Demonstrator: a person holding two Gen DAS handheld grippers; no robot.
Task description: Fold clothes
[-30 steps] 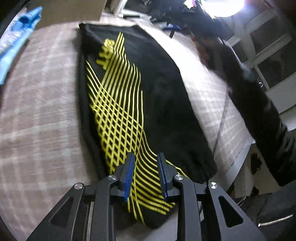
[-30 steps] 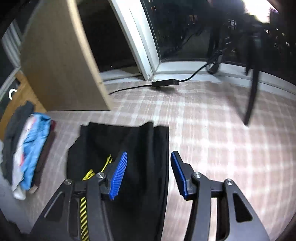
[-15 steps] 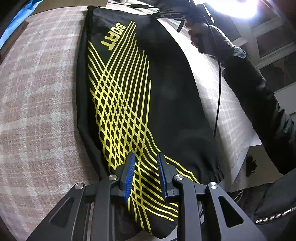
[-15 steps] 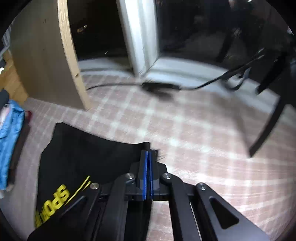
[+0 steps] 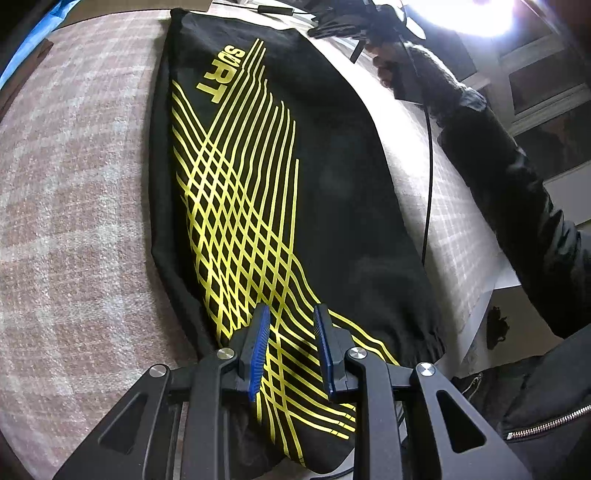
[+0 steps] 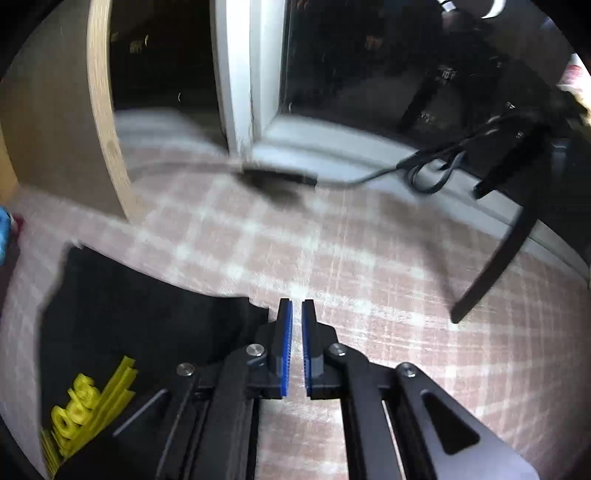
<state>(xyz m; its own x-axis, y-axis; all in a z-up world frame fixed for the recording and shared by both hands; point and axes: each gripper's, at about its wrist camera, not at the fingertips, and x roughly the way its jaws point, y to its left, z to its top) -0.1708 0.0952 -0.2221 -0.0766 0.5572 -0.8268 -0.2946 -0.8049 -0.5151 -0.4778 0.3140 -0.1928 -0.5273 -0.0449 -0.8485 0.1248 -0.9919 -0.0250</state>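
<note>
Black trousers with yellow crossed lines and a yellow word [image 5: 266, 192] lie flat and long on the pink checked cloth [image 5: 74, 221]. My left gripper [image 5: 290, 325] is open over the near end of the trousers, touching nothing. In the right wrist view the far end of the trousers [image 6: 147, 332] lies at the lower left. My right gripper [image 6: 296, 314] is nearly shut with a thin gap, just right of that cloth corner, holding nothing. It also shows at the top of the left wrist view [image 5: 354, 26].
A wooden panel [image 6: 55, 129] stands at the far left. A window frame [image 6: 240, 74], a black cable [image 6: 424, 170] and a dark chair leg [image 6: 491, 266] lie beyond. Blue clothes [image 5: 33, 51] sit at the far left. The table edge [image 5: 491, 288] is at right.
My right gripper closed from wide open to shut at the trousers' far corner, then parted slightly and moved just off it. My left gripper came lower over the near end, still open.
</note>
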